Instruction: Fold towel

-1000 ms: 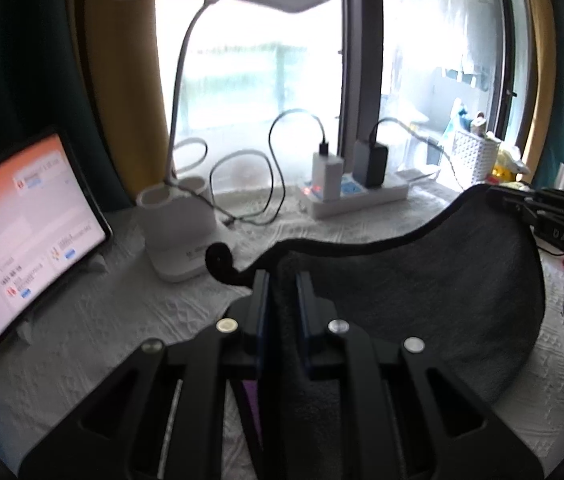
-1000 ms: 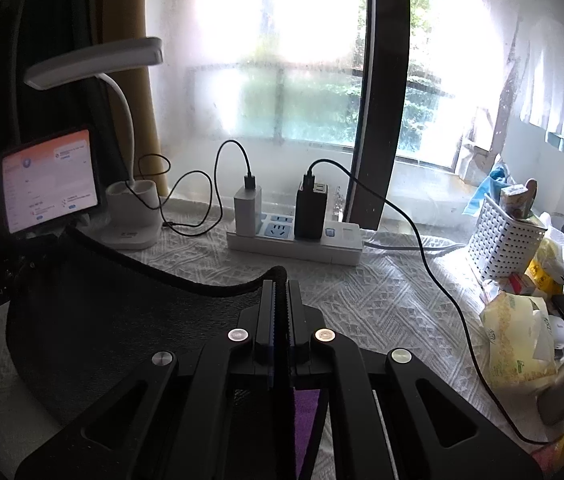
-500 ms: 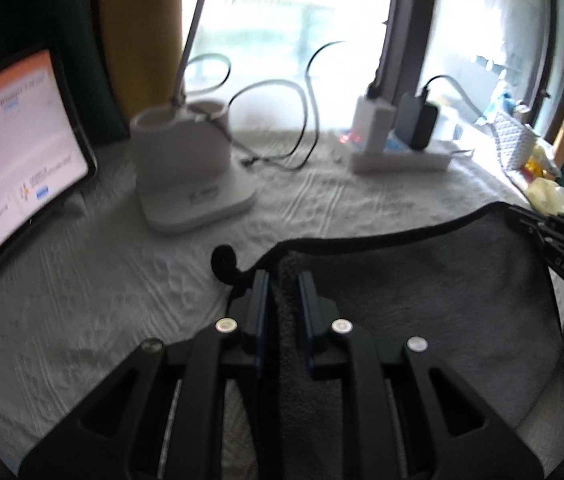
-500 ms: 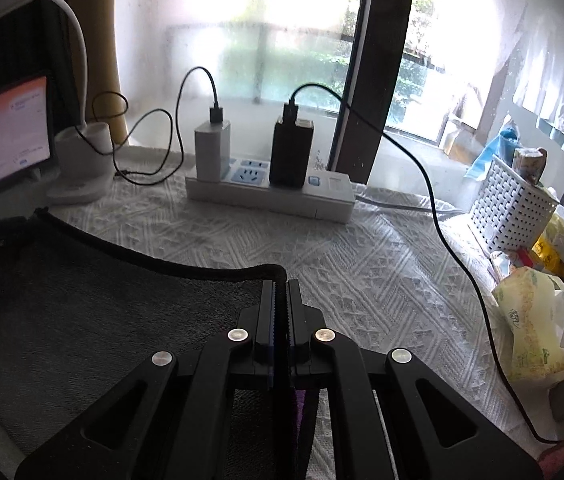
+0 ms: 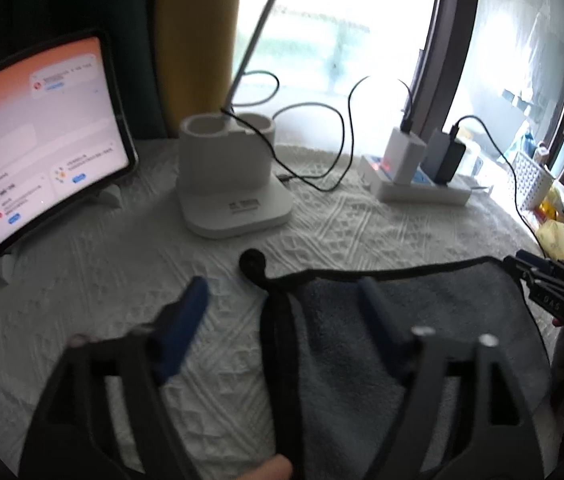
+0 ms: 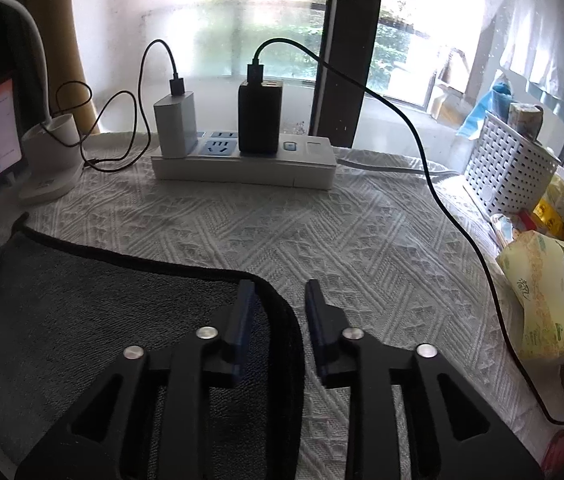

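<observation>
While both tongs gape, basket [image 6: 506, 164] holds a carton [image 6: 525, 119].

Daylight floods in from the window [image 6: 266, 20] behind the power strip [image 6: 244, 164], blown out to white glare. The left wrist view is smeared, its left claw [image 5: 282, 300] soft; the right wrist view is sharp. Fisheye bending and dark corners ring both.

Right claw [image 6: 280, 286] spread open above the dark grey towel's [image 6: 82, 304] black-bound corner, which lies flat on the white-quilted bench [image 6: 362, 248]. Behind, a white power strip [image 6: 244, 164] carrying a white charger [image 6: 175, 124] and a black charger [image 6: 260, 118]. Far right, a white perforated basket [image 6: 506, 168].
</observation>
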